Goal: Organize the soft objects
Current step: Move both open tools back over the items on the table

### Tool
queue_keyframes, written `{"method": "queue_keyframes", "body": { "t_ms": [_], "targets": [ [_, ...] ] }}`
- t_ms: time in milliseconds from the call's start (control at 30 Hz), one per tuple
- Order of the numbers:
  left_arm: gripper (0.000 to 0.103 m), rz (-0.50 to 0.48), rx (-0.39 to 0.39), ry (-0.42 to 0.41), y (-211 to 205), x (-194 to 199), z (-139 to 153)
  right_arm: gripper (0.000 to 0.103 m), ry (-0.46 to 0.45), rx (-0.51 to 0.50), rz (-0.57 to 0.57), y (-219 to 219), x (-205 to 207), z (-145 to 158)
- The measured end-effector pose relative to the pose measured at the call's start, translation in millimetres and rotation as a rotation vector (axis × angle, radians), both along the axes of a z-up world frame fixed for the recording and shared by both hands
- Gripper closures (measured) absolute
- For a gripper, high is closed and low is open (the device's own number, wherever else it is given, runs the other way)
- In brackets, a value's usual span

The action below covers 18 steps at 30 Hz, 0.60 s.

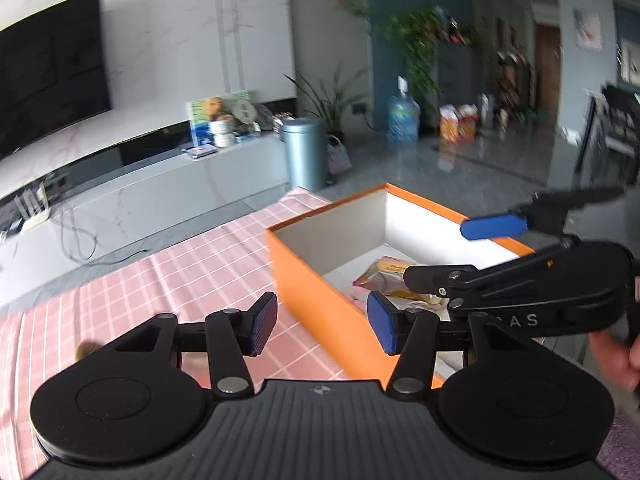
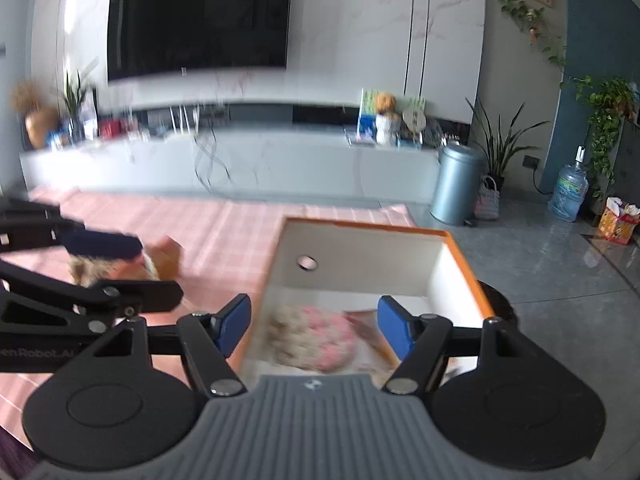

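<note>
- The fingers of the left gripper (image 1: 325, 325) are seen spread, with nothing between them; the near wall of the orange box (image 1: 320, 300) shows through the gap.
- The fingers of the right gripper (image 2: 314, 326) are likewise spread and empty, hanging above the near end of the box (image 2: 464, 264).
- A pink-and-cream soft toy (image 2: 316, 338) is seen lying inside the box, directly below and ahead of the right fingers; it is too blurred for a long axis to be told.
- A second furry toy (image 2: 112, 268) lies on the pink checked bench (image 2: 224, 224), left of the box and just beyond the left gripper's fingers, so the left hand is judged the nearer for the next pick.
- In the left wrist view that toy is only a brown tuft (image 1: 86, 350) at the gripper's left, while wrappers (image 1: 386, 272) in the box and a hand (image 1: 616, 356) are shown.
- The hole in the box's far wall (image 2: 307, 262) is given only by the right wrist view.
</note>
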<state>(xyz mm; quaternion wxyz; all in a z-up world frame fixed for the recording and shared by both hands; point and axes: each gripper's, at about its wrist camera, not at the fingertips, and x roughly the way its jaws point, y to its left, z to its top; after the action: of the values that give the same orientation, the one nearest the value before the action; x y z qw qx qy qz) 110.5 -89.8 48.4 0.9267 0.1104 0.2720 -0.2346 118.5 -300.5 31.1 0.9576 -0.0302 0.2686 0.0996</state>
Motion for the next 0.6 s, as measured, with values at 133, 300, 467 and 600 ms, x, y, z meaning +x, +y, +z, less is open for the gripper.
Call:
{"method": "queue_keyframes", "body": {
  "t_ms": [133, 300, 467, 600],
  "targets": [
    [0.041, 0.069, -0.082, -0.010, 28.5, -16.6, 2.2, 0.025, -0.044, 0.060, -0.015, 21.5, -20.7, -3.2],
    [0.041, 0.177, -0.150, -0.020, 65.8, -36.5, -2.3, 0.025, -0.090, 0.052, 0.002, 51.3, -39.2, -10.4],
    [0.042, 0.288, -0.202, 0.012, 105.0, -52.9, -18.0, 0.025, -0.090, 0.055, 0.031, 78.4, -57.7, -24.6],
    [0.042, 0.352, -0.235, 0.062, 126.8, -57.2, -32.9, 0.025, -0.066, 0.043, 0.055, 99.8, -70.2, -45.5]
  ]
}}
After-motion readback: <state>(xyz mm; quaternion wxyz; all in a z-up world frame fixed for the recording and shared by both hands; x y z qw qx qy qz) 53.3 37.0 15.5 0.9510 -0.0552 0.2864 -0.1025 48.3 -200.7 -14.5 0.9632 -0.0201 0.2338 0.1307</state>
